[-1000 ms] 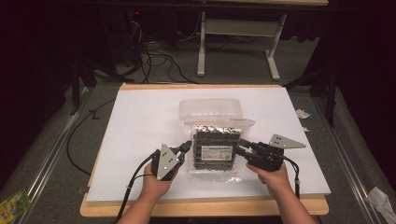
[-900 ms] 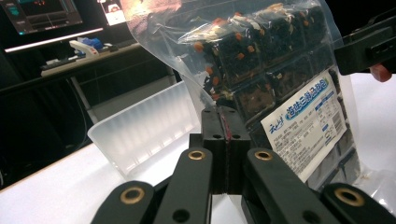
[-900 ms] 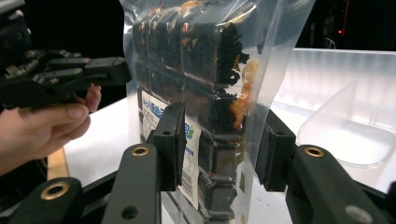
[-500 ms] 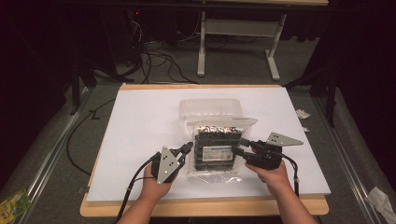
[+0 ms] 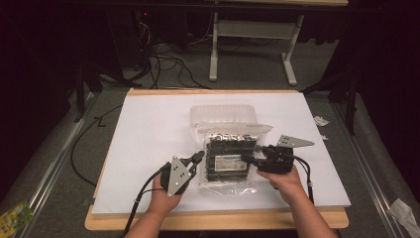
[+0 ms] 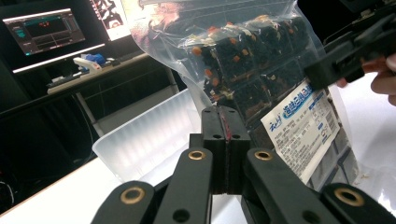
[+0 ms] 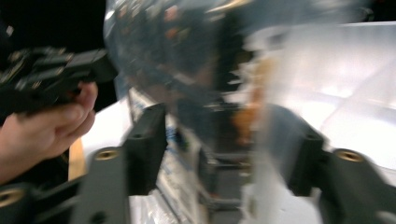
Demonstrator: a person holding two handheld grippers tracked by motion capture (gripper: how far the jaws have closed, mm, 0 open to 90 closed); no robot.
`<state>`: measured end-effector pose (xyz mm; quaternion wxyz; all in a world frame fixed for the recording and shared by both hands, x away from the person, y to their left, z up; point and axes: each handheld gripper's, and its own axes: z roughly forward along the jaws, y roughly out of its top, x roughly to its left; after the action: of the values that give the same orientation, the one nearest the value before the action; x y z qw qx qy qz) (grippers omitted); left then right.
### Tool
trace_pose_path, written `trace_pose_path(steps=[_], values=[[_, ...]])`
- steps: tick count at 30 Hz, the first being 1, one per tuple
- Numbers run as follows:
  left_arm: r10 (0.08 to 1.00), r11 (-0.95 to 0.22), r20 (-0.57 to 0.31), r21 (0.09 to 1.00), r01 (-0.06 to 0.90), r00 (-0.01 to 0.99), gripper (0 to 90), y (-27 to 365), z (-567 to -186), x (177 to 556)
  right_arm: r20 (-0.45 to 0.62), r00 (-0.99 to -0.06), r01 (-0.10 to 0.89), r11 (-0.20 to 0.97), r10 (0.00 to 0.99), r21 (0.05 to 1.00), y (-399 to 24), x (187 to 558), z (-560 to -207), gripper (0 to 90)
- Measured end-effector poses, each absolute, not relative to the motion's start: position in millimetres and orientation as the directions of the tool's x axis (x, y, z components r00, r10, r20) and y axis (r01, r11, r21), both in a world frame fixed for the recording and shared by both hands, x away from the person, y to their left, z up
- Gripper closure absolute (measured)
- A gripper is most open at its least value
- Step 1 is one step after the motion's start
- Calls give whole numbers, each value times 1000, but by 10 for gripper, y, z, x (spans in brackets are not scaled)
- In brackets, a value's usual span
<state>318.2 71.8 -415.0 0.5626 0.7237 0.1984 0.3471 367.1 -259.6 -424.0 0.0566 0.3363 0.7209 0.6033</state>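
Bagged dark snack blocks, sealed in a clear plastic bag [image 5: 229, 157] with a white printed label [image 6: 301, 128], lay on the white table cover [image 5: 143, 144] near the middle of the table, and we saw them from the high view just at 6 o'clock from a clear plastic tray [image 5: 223, 115] that touched the bag's far edge. Our left gripper [image 5: 197, 158] sat at the bag's 9 o'clock edge. In the left gripper view its two black jaws stood pressed flat together, with a thin red strip showing along the seam, right at the bag's side; whether film was pinched between them we could not tell. Our right gripper [image 5: 247, 158] reached in from 3 o'clock, its tip over the bag. In the right gripper view its jaws stood wide apart with the bag between them, though that picture was blurred and we could not tell whether either jaw touched the film. The left hand [image 5: 163, 196] and the right hand [image 5: 285, 181] came up from 6 o'clock. Cables [image 5: 168, 64] trailed over the floor at 12 o'clock.
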Motion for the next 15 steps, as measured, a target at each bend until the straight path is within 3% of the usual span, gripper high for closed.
trace_pose_path(steps=[3,8,10,12,15], values=[[685,-297,269,952,-77,677,900,730,-4164,3209,269,-793,383,103,546,918,-2536,3639,-4222,586],[708,-239,149,970,36,691,900,789,-4202,3327,268,-851,355,118,452,927,-2577,3580,-4167,760],[720,-228,119,971,70,684,900,790,-4215,3350,268,-848,356,117,457,927,-2563,3546,-4134,764],[728,-217,87,970,109,680,792,805,-4214,3373,252,-855,340,124,452,932,-2556,3521,-4121,764],[726,-218,51,963,159,685,712,838,-4235,3401,257,-852,343,115,457,932,-2560,3501,-4103,765]])
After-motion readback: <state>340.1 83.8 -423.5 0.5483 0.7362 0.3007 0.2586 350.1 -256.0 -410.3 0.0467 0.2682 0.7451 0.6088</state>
